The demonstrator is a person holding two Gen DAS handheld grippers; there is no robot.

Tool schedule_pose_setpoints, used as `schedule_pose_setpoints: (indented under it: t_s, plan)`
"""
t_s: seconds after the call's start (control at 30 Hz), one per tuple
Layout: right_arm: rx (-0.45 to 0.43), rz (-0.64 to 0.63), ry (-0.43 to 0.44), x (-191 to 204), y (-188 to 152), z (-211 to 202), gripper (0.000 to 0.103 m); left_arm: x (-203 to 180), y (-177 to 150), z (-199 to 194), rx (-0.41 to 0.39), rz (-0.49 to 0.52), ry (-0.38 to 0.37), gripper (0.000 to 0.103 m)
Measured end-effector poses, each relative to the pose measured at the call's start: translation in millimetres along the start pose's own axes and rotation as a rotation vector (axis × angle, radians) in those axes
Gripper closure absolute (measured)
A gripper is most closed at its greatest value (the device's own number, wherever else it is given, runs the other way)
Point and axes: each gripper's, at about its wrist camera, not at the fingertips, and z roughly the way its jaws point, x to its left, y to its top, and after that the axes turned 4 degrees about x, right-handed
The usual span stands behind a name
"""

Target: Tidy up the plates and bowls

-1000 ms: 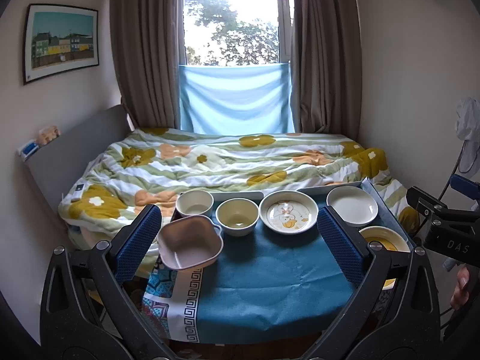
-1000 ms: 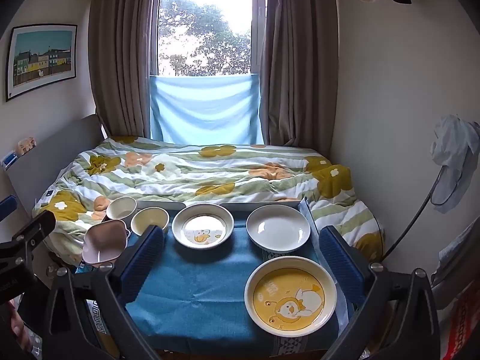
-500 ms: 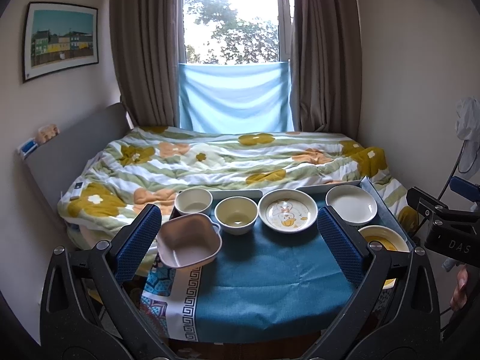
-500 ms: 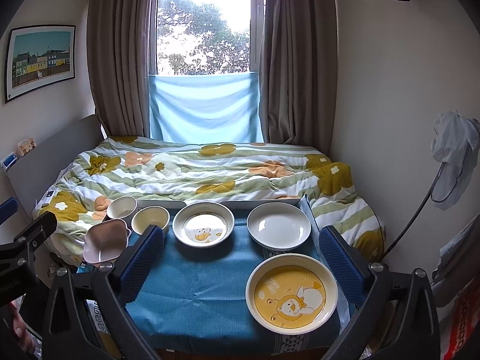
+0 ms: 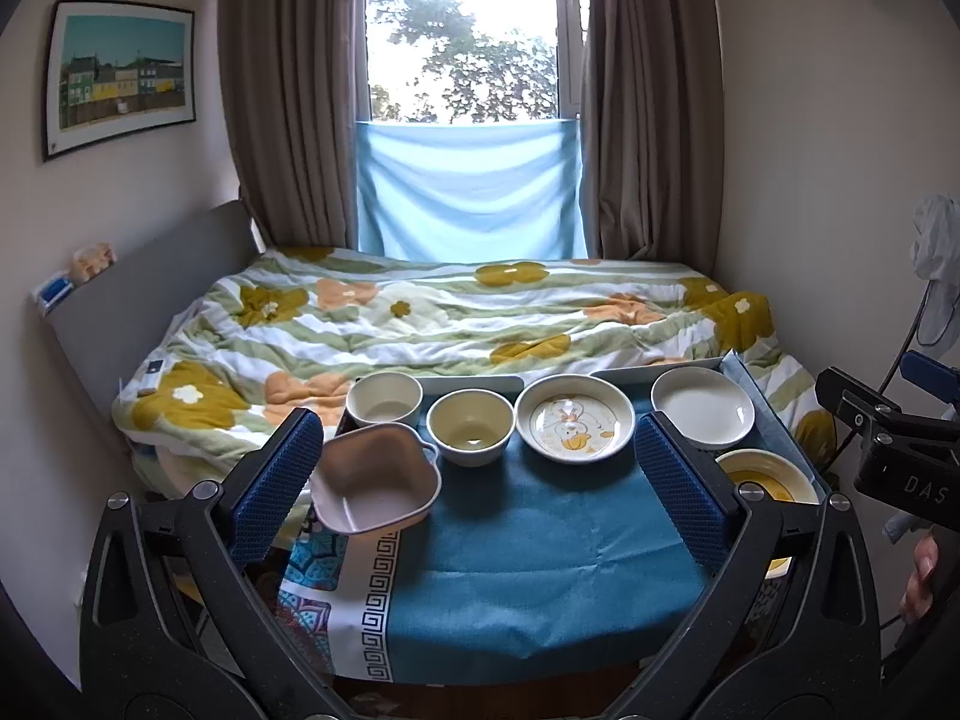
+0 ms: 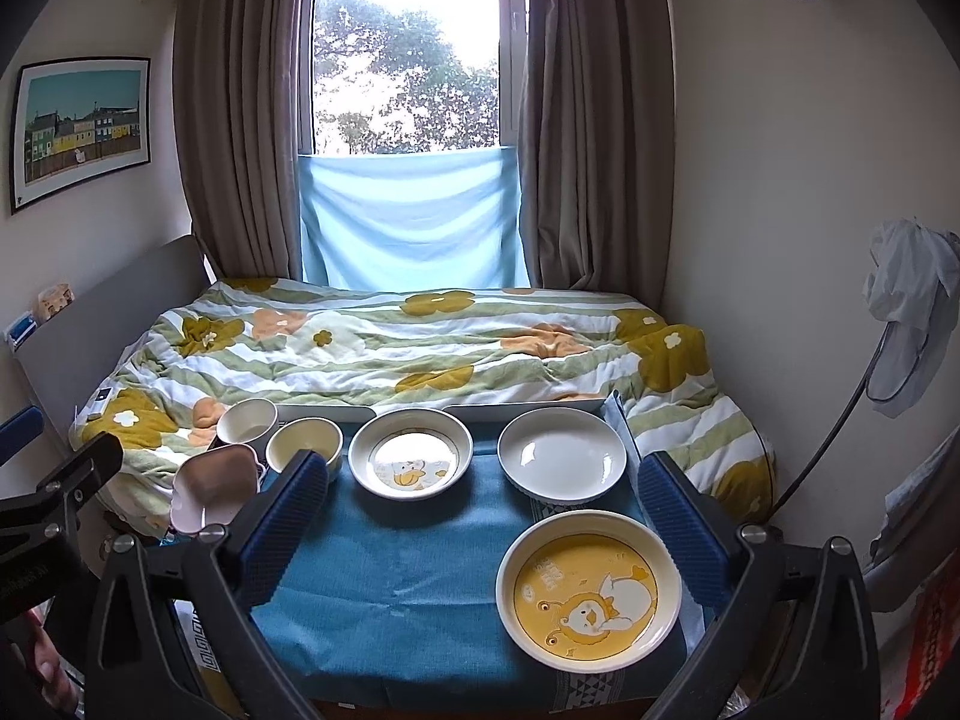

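Observation:
On the blue-clothed table (image 5: 540,546) stand a pink square bowl (image 5: 375,480), a white bowl (image 5: 384,399), a cream bowl (image 5: 471,426), a duck-print plate (image 5: 575,426), a plain white plate (image 5: 702,405) and a yellow plate (image 5: 762,477) half hidden behind my finger. The right wrist view has the yellow bear plate (image 6: 591,591) nearest, with the white plate (image 6: 562,456), duck plate (image 6: 411,453), cream bowl (image 6: 304,444), white bowl (image 6: 247,419) and pink bowl (image 6: 216,483) beyond. My left gripper (image 5: 480,480) and right gripper (image 6: 480,516) are open, empty, held short of the table.
A bed with a flowered quilt (image 5: 456,324) lies right behind the table, under a curtained window (image 5: 468,48). The other gripper's body (image 5: 888,438) sits at the right edge of the left view, with a hand (image 5: 921,576) below it. A fan with cloth (image 6: 912,312) stands right.
Both views have shifted very slightly; the dishes stay where they were and both grippers remain open.

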Motion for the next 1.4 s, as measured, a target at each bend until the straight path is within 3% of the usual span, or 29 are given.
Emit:
schedule_pose_setpoints:
  t_s: [0.7, 0.93, 1.07, 1.23, 1.4]
  plan:
    - [0.031, -0.008, 0.008, -6, 6, 12, 0.0, -2, 6, 12, 0.047, 0.026, -0.017, 0.0]
    - [0.12, 0.079, -0.036, -27, -14, 28, 0.0, -25, -1, 50, 0.189, 0.121, -0.144, 0.0]
    - [0.2, 0.154, -0.089, -53, -48, 39, 0.0, -57, -15, 90, 0.202, 0.185, -0.254, 0.0]
    - [0.296, 0.269, -0.154, -102, -93, 56, 0.0, -109, -46, 142, 0.362, 0.302, -0.36, 0.0]
    - [0.36, 0.359, -0.136, -153, -131, 86, 0.002, -165, -83, 201, 0.527, 0.37, -0.481, 0.0]
